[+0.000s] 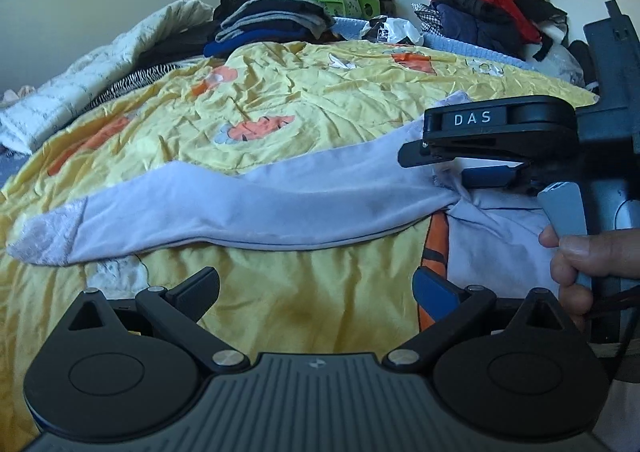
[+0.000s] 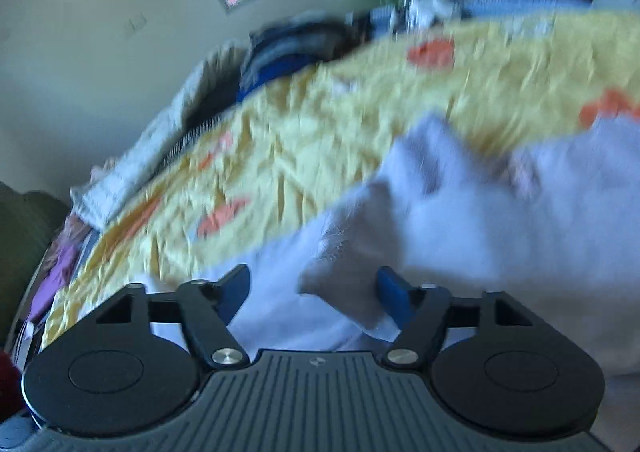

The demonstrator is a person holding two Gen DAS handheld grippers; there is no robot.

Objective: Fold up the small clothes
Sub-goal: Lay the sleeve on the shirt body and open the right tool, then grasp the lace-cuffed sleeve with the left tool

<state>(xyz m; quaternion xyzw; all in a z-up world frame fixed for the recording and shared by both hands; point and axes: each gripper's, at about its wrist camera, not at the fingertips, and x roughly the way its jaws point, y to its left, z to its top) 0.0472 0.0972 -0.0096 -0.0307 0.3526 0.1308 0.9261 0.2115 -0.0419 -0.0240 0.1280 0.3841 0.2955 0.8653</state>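
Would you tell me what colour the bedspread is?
The bedspread is yellow with orange patches, clearest in the left wrist view.

The left tool (image 1: 316, 288) points downward with its jaws spread wide and nothing between them; the right tool (image 2: 314, 288), gripped at its handle by a hand (image 1: 588, 256), likewise stands parted, pads pressing nothing.

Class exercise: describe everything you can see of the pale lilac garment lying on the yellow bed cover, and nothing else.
The pale lilac garment looks like soft, smooth knit fabric. One long leg or sleeve stretches leftward across the yellow bed cover, ending in a paler, textured cuff. Toward the right it bunches into a twisted knot, then spreads into a wider crumpled body. It lies flat, not yet folded. The right claw stands open at the bunched part, cloth between its fingers; the left claw hovers open, apart from it.
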